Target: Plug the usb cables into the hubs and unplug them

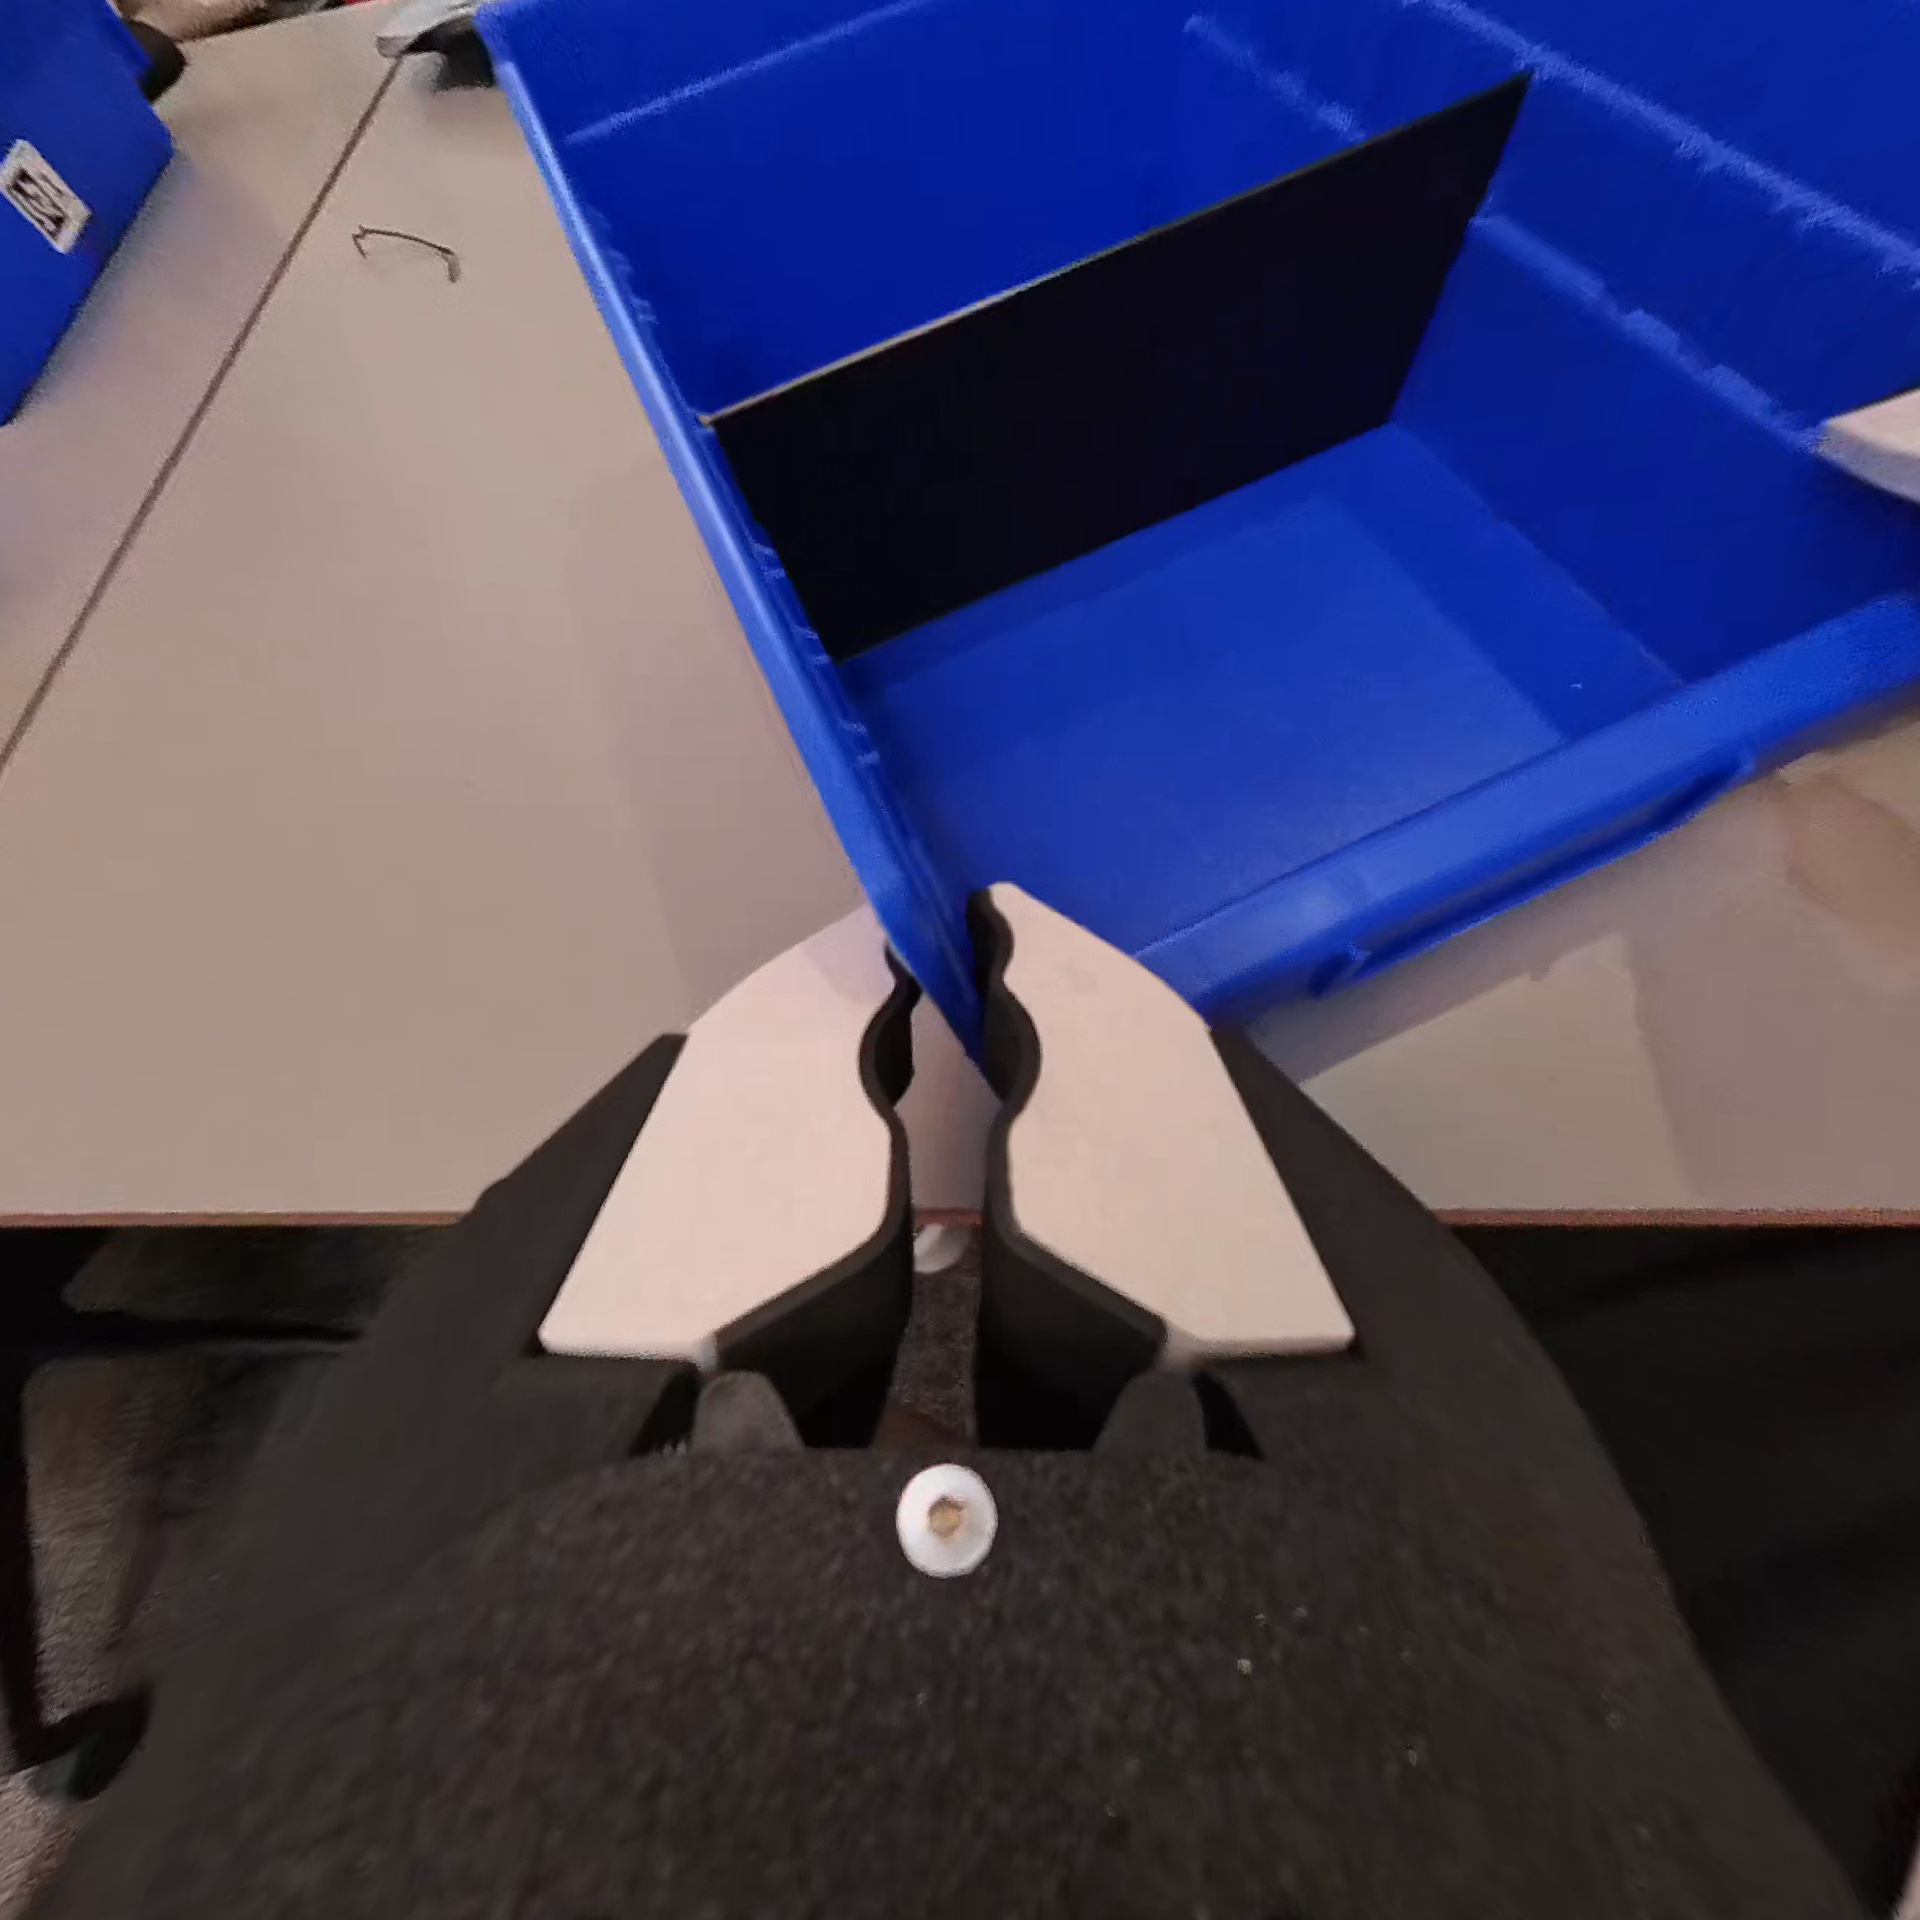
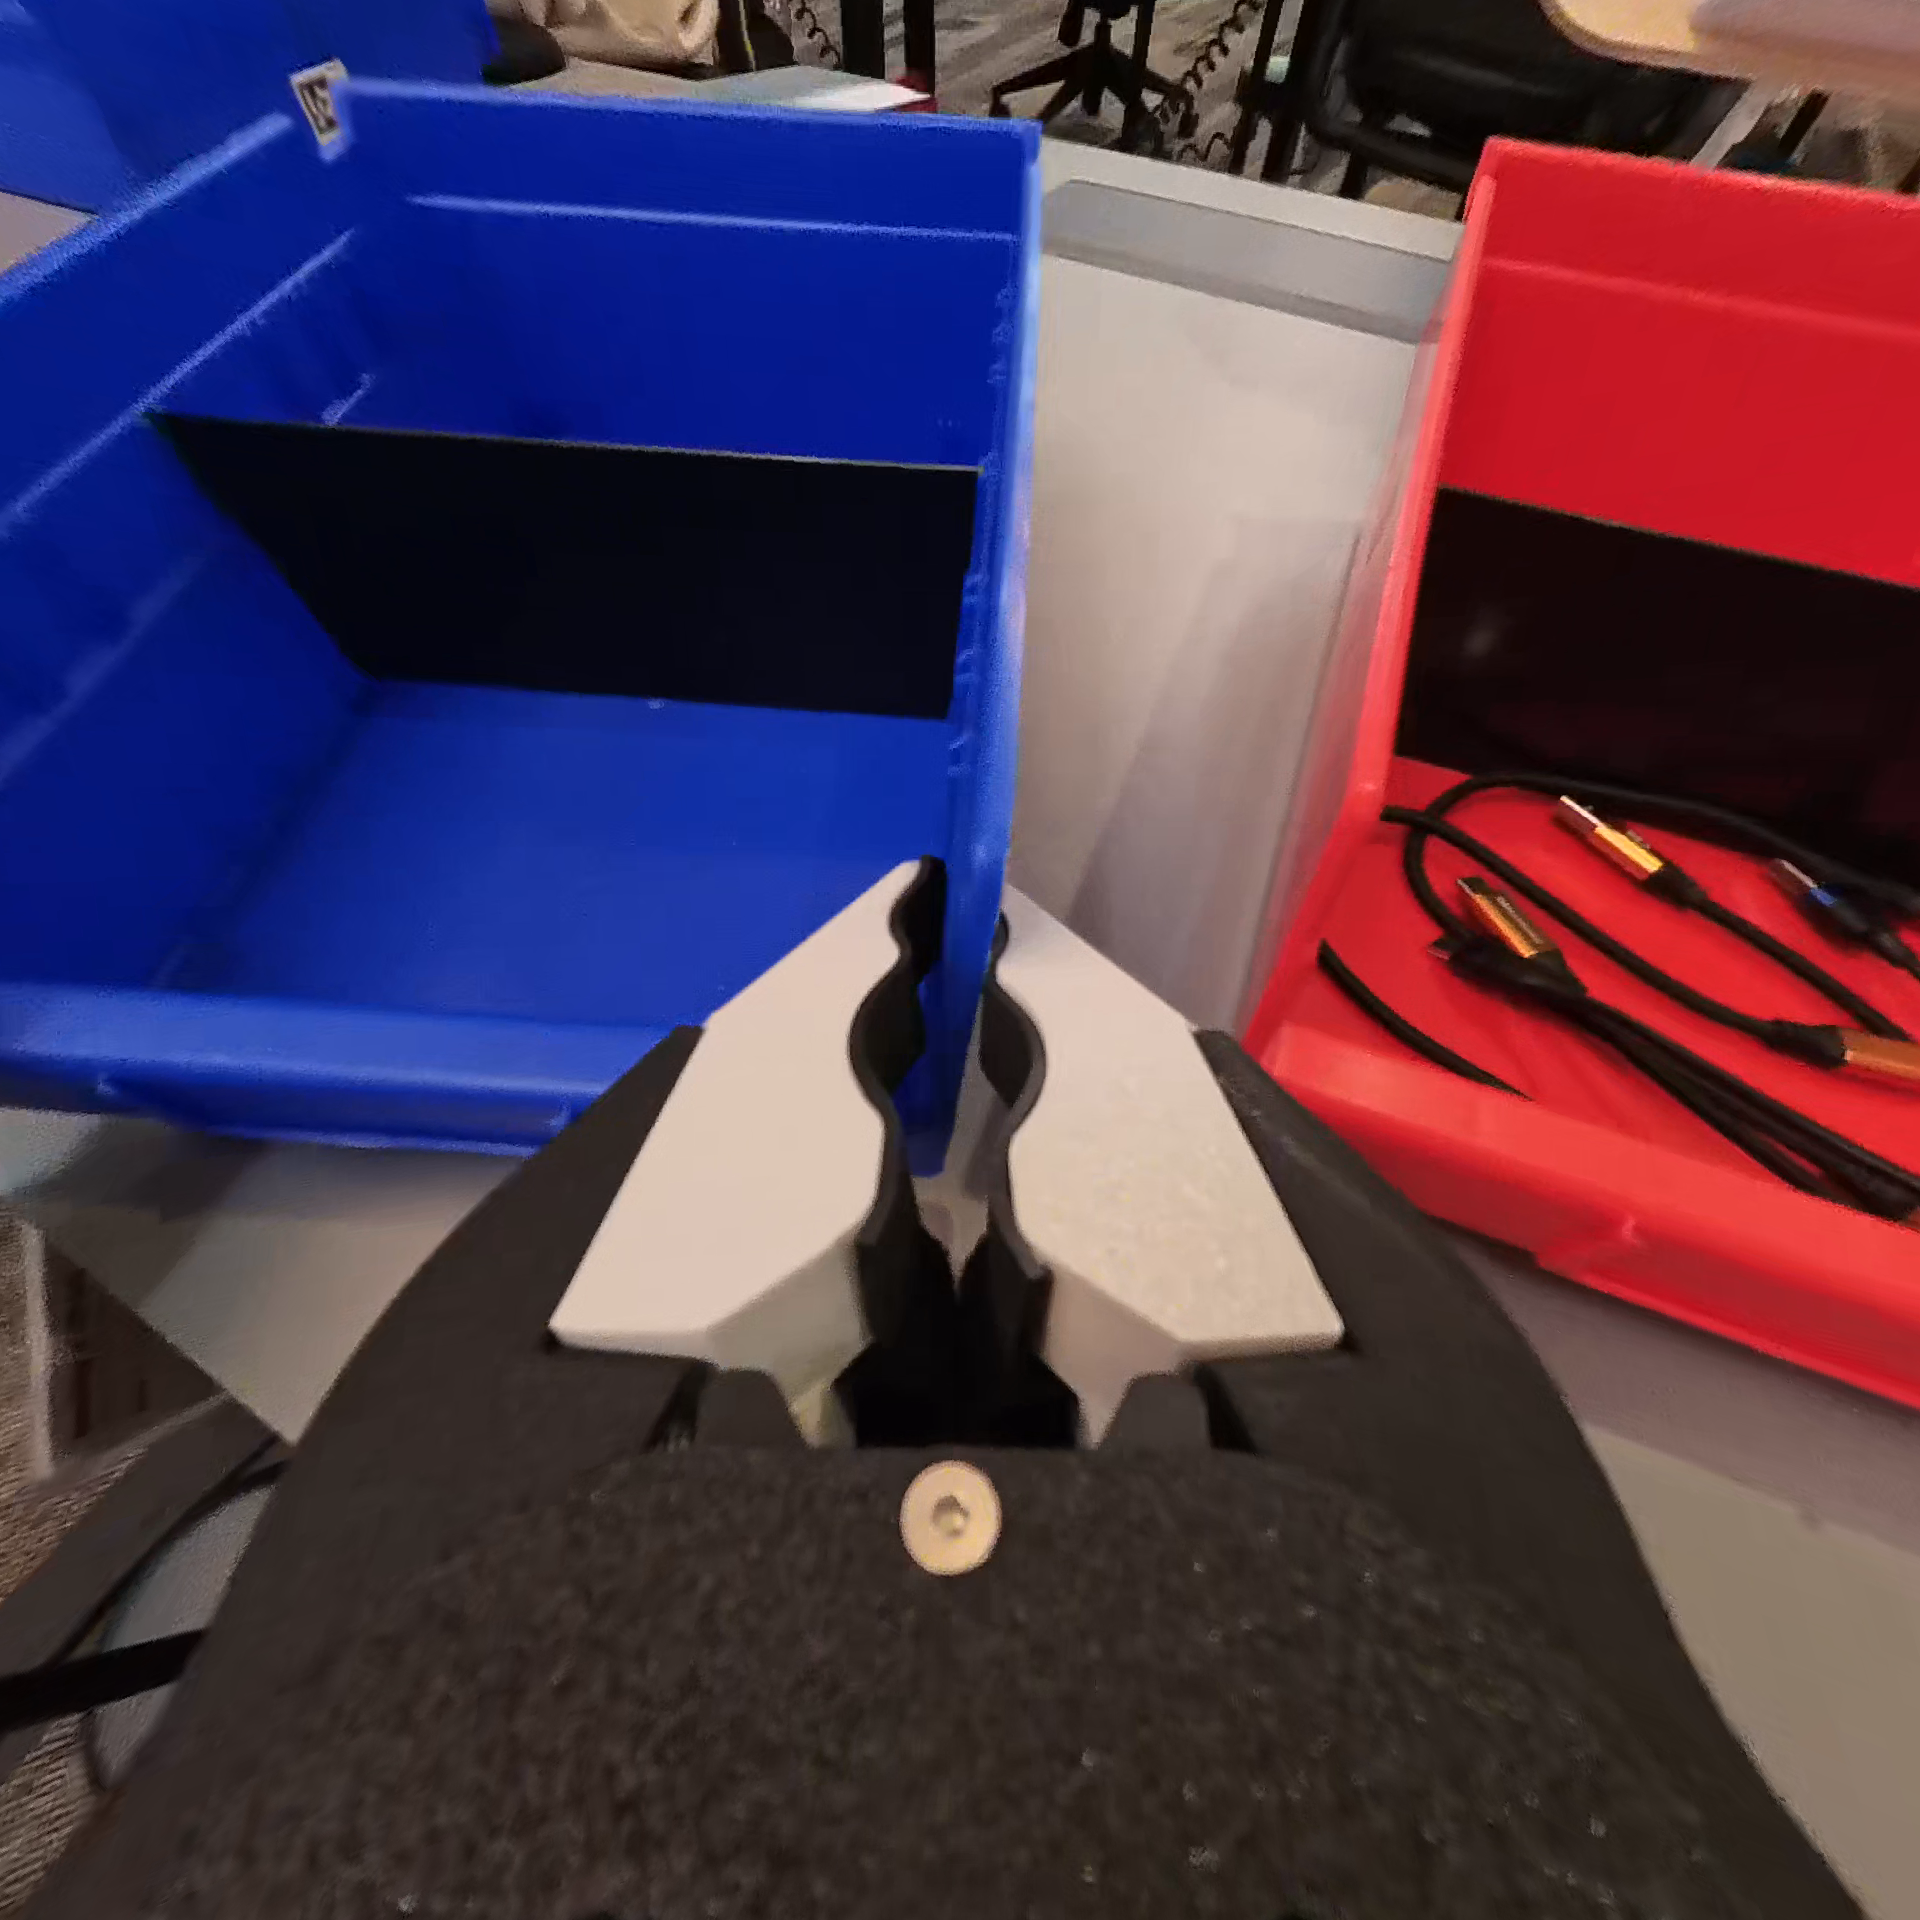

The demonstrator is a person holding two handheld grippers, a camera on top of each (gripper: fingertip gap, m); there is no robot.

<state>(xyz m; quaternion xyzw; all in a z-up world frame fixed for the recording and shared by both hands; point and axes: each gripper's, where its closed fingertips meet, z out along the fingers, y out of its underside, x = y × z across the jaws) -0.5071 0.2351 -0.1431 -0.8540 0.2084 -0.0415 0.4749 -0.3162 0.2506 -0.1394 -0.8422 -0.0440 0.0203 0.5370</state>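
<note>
Grippers, left [image 1: 940,940] and right [image 2: 961,904], each clamp a blurred blue bin [image 1: 1247,727] corner; cables [image 2: 1621,935] in the red bin [image 2: 1558,1195] run off-frame.

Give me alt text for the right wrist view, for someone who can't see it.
The right gripper is clamped on the near right corner of an empty blue bin with a black divider, on a grey table. To the right, a red bin holds black cables.
</note>
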